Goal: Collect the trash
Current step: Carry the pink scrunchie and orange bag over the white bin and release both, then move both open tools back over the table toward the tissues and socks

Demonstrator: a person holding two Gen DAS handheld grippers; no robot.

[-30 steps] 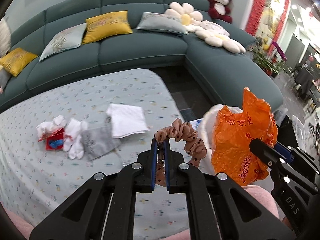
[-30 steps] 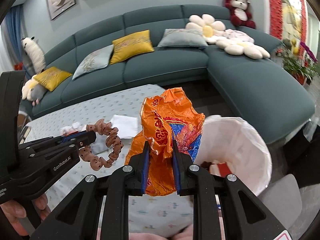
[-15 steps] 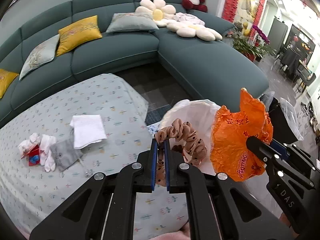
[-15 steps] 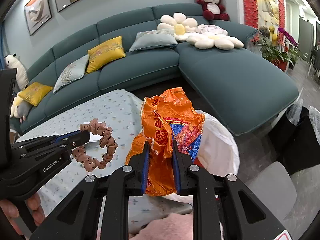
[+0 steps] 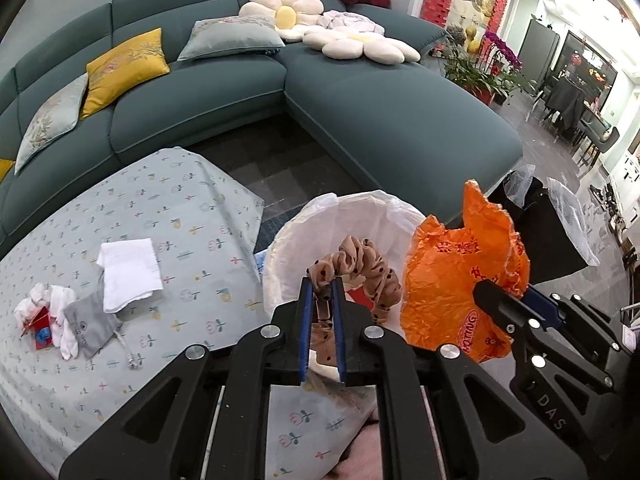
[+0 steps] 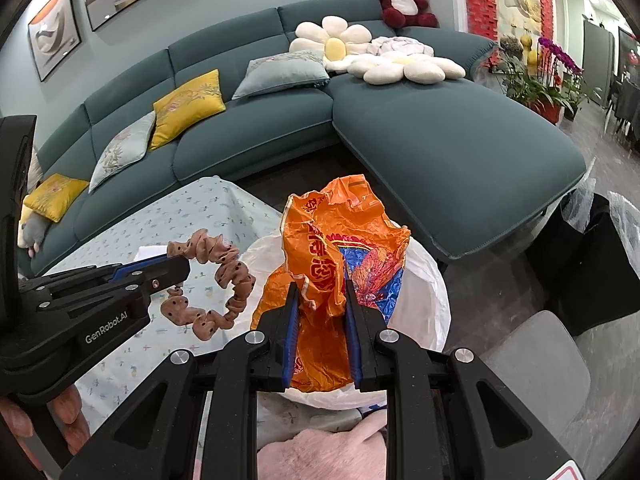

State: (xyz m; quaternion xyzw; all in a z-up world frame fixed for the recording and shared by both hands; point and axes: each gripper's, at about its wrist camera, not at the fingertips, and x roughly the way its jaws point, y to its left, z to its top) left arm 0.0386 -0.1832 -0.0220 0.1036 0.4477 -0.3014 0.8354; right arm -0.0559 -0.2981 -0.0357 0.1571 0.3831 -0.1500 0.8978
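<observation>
Living room: teal sectional sofa (image 5: 248,92) behind, patterned cloth-covered surface (image 5: 120,240) in front of it. Far left of the left gripper (image 5: 322,288), on the surface, lay a heap of white crumpled bits with a red scrap (image 5: 44,320), a grey pouch (image 5: 90,326) and a folded white cloth (image 5: 128,274). Left gripper's jaws were opening, brown polka-dot scrunchie (image 5: 368,268) between the blue pads; whether the pads pressed it, can't tell. The scrunchie hung above the white-lined trash bin (image 5: 316,240), which sat just ahead of and below both grippers, off the surface's corner. Right of the left gripper, the right gripper (image 6: 320,300) was pinching a crumpled orange plastic bag (image 6: 332,248), jaws narrow with the bag bunched between them, bag over the bin's mouth. Further right of the right gripper: black bag (image 6: 588,264) on the floor, potted flowers (image 6: 552,68) beyond the sofa's end.
</observation>
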